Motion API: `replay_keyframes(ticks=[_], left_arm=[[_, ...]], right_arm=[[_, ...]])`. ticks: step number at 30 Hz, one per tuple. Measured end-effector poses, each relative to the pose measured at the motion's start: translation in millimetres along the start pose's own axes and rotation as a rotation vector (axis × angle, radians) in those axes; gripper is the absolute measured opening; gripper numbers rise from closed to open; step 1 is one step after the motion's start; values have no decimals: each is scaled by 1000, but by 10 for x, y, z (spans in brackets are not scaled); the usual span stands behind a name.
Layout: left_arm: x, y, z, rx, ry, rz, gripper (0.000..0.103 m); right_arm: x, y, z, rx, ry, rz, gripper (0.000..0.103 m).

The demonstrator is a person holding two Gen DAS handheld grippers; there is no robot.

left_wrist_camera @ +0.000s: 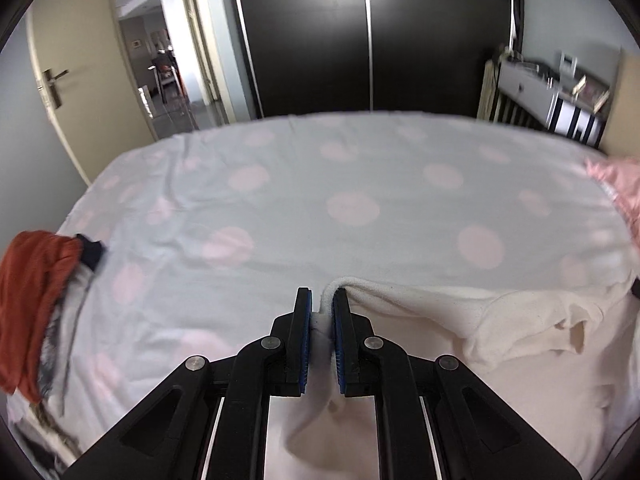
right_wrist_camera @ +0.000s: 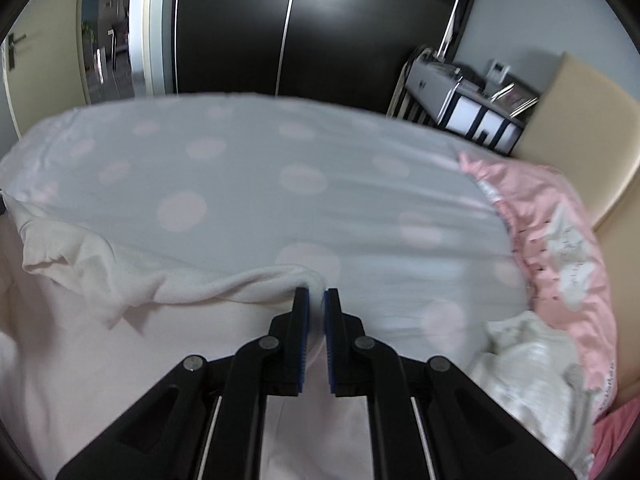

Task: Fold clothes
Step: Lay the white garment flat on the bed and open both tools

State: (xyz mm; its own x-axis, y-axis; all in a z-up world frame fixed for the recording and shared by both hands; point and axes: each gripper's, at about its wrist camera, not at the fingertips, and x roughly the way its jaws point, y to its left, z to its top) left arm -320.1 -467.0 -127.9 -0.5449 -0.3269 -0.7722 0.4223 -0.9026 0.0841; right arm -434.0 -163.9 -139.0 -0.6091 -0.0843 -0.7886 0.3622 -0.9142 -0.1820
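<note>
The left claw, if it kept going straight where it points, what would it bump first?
Probably the polka-dot bedsheet just past the white garment pinched in the left claw; nothing else lies in that line, though depth is hard to judge.

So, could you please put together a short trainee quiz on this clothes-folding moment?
1. True or false: both tools are shut on the same white garment.
2. What lies at the left edge of the bed in the left wrist view?
A. a folded blue towel
B. a pile with a rust-orange garment on top
C. a shoe box
3. Fill in: the bed sheet is pale grey with pink ____.

Key: 1 true, the left tool and the right tool each pinch an edge of it; 2 B; 3 dots.
</note>
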Motion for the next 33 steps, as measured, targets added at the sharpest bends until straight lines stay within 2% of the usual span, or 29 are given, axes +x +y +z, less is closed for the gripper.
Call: replay_keyframes(ticks=[5,10,11,14,15,16,17,24,29,33], left_arm=[[698,-114,62,8,81,-1,12],[1102,-159,75,-32,157,-20,18],[1161,-166,75,-36,172,-15,22],[1187,-153,89,-59,171,25,46],[1148,-139,88,-68,171,21,50],[1109,-125,88,-76,171,17,50],[1059,-108,92,-83,172,11,50],[328,176,-51,-87,170,-26,51],[-303,389,-499,-93,223,-62,52],[-739,522,-1009,-101,236,-46,52]], right_arm=[[709,-25,39,25,78,12,8],[1061,-107,14,86,145,88,12],[1104,-133,11,101,156,102,14],[1139,-206,37,138,177,134,18],[1124,-239,45,156,185,144,21],[1104,-278,49,175,197,155,26],[1076,-320,51,192,206,169,27],[454,-686,-78,317,177,255,27],[-188,-937,-606,346,148,257,27],[-626,-1147,-1156,363,160,222,27]])
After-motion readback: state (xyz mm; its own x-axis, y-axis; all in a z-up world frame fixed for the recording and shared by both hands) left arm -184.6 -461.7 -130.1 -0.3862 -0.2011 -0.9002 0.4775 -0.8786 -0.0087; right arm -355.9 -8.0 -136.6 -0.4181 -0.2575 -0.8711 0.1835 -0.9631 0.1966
